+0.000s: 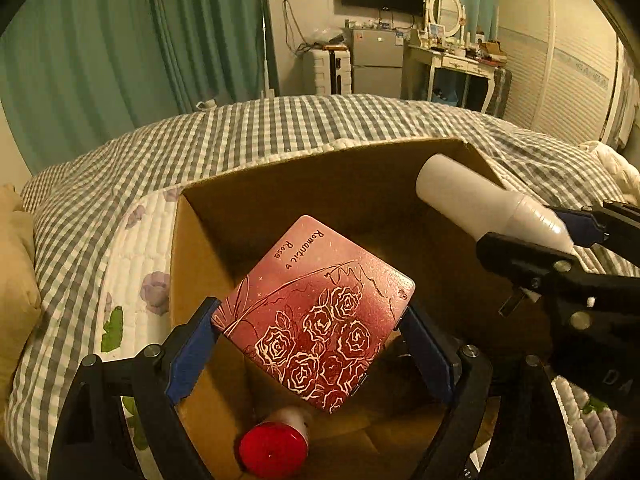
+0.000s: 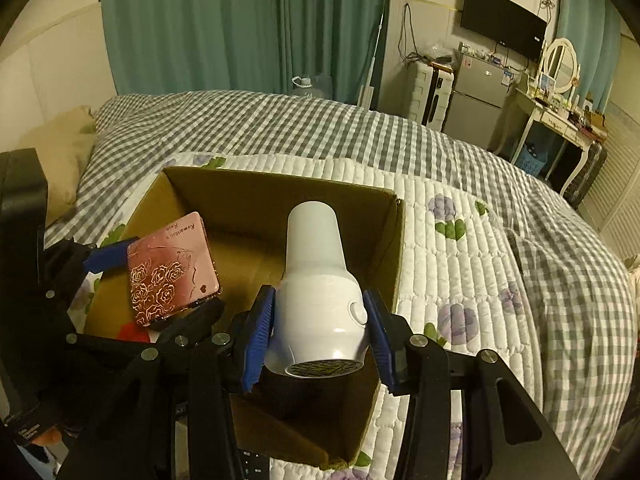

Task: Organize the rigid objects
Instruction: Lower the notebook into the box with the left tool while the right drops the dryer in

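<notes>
Both loads hanging over the open cardboard box [image 2: 384, 240] on the bed. Left gripper [image 1: 310, 328] pinching the pink rose tin [image 1: 316, 316], right gripper [image 2: 320, 316] pinching the white bottle [image 2: 320, 292]. Best to lower deep before spreading jaws, keeping clear of the red-capped bottle [image 1: 274, 448] at the near left.

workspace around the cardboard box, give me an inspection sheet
Surface: bed with checked cover and quilted floral pad.
Job's things: open cardboard box; pink rose tin; white bottle; red-capped item inside the box.
Clutter: nothing seen on the bed beyond a pillow.
Grippers: left gripper clamps the tin; right gripper clamps the bottle, both over the box.
Cables: wires on the far wall.
Surroundings: green curtains, fridge, dressing table.
</notes>
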`<state>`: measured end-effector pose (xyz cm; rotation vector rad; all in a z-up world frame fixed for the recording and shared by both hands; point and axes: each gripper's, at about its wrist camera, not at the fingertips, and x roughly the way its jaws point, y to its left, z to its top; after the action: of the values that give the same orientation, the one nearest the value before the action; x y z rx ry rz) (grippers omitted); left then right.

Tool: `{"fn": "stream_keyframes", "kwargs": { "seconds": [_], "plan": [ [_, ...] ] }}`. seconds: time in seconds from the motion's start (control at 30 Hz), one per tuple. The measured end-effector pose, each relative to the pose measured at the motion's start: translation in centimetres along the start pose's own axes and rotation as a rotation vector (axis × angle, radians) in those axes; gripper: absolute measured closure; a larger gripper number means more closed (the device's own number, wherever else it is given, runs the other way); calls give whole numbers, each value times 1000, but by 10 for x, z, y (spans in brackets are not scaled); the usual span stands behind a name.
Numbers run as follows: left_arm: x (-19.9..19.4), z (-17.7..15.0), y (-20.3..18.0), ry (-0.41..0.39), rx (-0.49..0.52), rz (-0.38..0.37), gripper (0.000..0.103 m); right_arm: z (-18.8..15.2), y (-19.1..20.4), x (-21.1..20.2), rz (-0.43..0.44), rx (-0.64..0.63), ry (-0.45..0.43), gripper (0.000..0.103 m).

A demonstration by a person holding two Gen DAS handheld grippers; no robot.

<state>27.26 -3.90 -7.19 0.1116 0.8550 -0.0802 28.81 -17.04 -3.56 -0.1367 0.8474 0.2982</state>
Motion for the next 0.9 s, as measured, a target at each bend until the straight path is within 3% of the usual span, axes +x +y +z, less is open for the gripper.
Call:
{"fn": "stream_keyframes", "kwargs": {
  "seconds": [0.1, 0.17, 0.23, 0.27, 0.3, 0.5, 0.7, 0.9],
  "plan": [
    [2, -1, 1, 5, -17, 5, 12, 3, -5, -1, 22, 17, -11, 58],
    [-1, -3, 0, -13, -17, 26, 6, 4, -7, -2, 25, 27, -17, 58],
    [-7, -2, -1, -39, -12, 37, 2, 4, -7, -5, 14, 24, -27, 47],
    [-10, -2, -2, -51, -7, 37, 1, 5, -7, -8, 5, 26, -38, 36],
    [-13, -1, -3, -60, -1, 37, 1, 5, -7, -11, 7, 30, -49, 34],
    [-30, -1, -1, -68, 0, 52, 1, 6, -9, -32, 6, 40, -79, 32],
    [-75, -3, 1, -116, 0, 53, 1, 5, -3, -77, -33, 25, -115, 32],
    [-138, -14, 5, -184, 13, 53, 1, -5, 11, -134, -100, -12, -152, 20]
  ]
}}
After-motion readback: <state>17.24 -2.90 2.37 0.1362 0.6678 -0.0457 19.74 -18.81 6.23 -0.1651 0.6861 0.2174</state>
